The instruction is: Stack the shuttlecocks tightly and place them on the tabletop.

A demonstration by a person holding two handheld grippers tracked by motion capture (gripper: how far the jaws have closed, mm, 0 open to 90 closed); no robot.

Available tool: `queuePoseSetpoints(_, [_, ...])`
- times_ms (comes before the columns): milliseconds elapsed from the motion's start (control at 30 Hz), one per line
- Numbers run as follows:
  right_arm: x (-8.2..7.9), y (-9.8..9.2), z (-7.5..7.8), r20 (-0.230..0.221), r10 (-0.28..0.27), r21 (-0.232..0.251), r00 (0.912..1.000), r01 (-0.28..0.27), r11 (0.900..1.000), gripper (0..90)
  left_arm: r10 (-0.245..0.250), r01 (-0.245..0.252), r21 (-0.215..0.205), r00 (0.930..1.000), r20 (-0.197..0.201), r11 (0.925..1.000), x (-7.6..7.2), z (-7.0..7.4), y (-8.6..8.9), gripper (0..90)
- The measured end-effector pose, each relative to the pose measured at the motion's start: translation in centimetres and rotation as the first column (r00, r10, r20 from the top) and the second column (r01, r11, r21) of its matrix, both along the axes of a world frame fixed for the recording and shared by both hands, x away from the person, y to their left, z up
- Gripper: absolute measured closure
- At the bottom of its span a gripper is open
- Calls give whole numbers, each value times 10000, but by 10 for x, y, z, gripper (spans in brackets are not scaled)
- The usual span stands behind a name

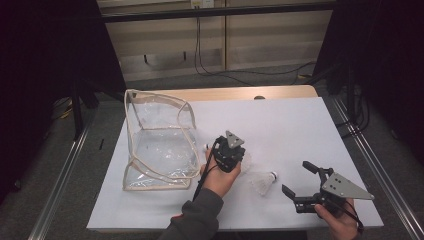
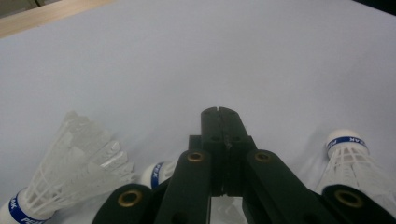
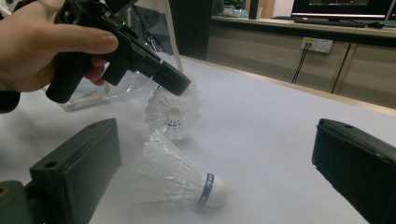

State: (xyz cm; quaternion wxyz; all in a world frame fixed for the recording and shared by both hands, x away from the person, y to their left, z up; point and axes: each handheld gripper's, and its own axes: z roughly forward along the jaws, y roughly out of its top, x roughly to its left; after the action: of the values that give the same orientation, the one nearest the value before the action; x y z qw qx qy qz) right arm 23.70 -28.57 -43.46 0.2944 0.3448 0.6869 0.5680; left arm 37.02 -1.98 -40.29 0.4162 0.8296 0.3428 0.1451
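Treat each shuttlecock as very light, springy in the skirt and easily damaged: thin white feathers or vanes on a lattice, stiff only at the rounded cork with its blue band. Expect almost no resistance to lifting, but crushing or splitting under a hard squeeze across the open cone. Left gripper (image 3: 173, 85): jaws brought fully together, tips at the upper rim of the gripped shuttlecock (image 3: 170, 114), apparently pinching a single edge of the skirt, open end turned toward the right gripper view. Judge this hold adequate for so light a load, yet liable to bend a vane or let the piece swing and slip; carry slowly and avoid jerks. Prefer, where reach allows, a hold on the cork or on the narrow neck just above the band, the firmest part and the least slippery. Right gripper (image 1: 297, 177): jaws spread wide, empty, resting low near the front edge of the worktop (image 1: 300, 125). Loose shuttlecock (image 3: 180, 179): lying on its side on the worktop, between those open jaws and ahead of them, cork toward the viewer's right, touching neither. Close gently on it; expect rolling in an arc if nudged. Clear bag (image 1: 157, 145): standing at the left of the worktop, just beside the left hand, soft-walled and likely to yield if bumped.
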Motion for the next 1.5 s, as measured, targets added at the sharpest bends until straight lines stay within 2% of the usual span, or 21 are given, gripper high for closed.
queuePoseSetpoints(67, [0, 0, 0, 6, -1, -7, 10000, 1, 10000, 5, 51, -53, -245, 9999, -94, 9997, 2, 3, 1, 900])
queuePoseSetpoints(400, [0, 0, 0, 10, 1, -6, 10000, -1, 10000, 5, 87, -105, -688, 9996, -273, 9976, 9, 13, 0, 900])
queuePoseSetpoints(733, [0, 0, 0, -2, 20, 8, 10000, -20, 10000, 5, 555, -589, -1065, 9979, -339, 9926, 24, 20, 3, 900])
queuePoseSetpoints(967, [0, -1, 0, 10, 48, 23, 10000, -48, 10000, 5, 708, -732, -994, 9971, -278, 9924, 31, 18, 2, 900])
queuePoseSetpoints(1200, [0, -1, 0, 12, 8, 26, 10000, -8, 10000, 5, 830, -859, -1194, 9961, -296, 9891, 35, 19, 1, 900])
queuePoseSetpoints(1500, [0, -1, 0, 15, 25, 47, 10000, -25, 10000, 8, 964, -979, -1079, 9952, -186, 9893, 40, 21, 1, 900])
